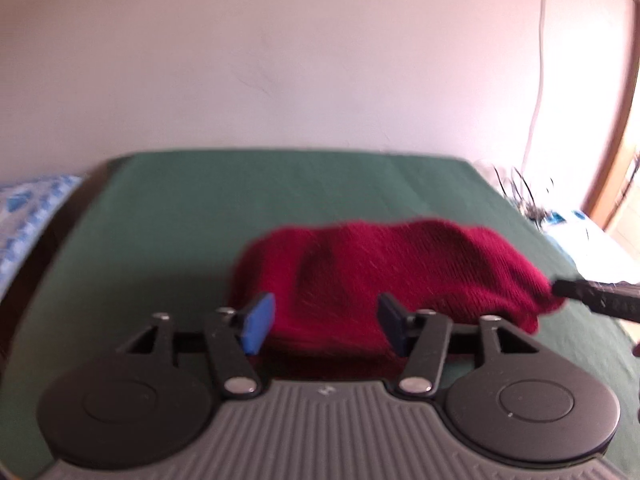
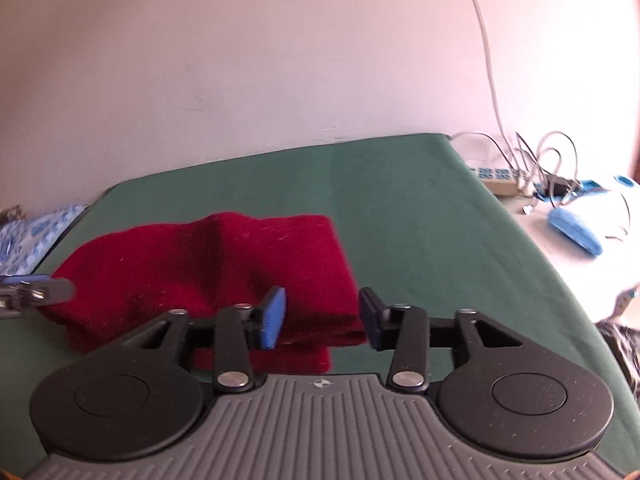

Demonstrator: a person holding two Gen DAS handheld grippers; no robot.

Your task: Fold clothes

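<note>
A dark red knitted garment (image 1: 400,268) lies folded in a low heap on the green table cover (image 1: 200,208). My left gripper (image 1: 326,328) is open just in front of the heap's near left edge; the knit shows in the gap, and the blue pads (image 1: 260,326) do not press it. In the right wrist view the garment (image 2: 200,264) lies left of centre. My right gripper (image 2: 322,318) is open at its near right corner, the folded edge between the pads, untouched. Each gripper's tip shows at the other view's edge, close to the garment.
The green cover (image 2: 420,220) runs back to a plain pale wall. A blue-and-white patterned cloth (image 2: 36,232) lies off the table's left side. To the right are a power strip with tangled cables (image 2: 500,178) and a blue object (image 2: 576,232) on a white surface.
</note>
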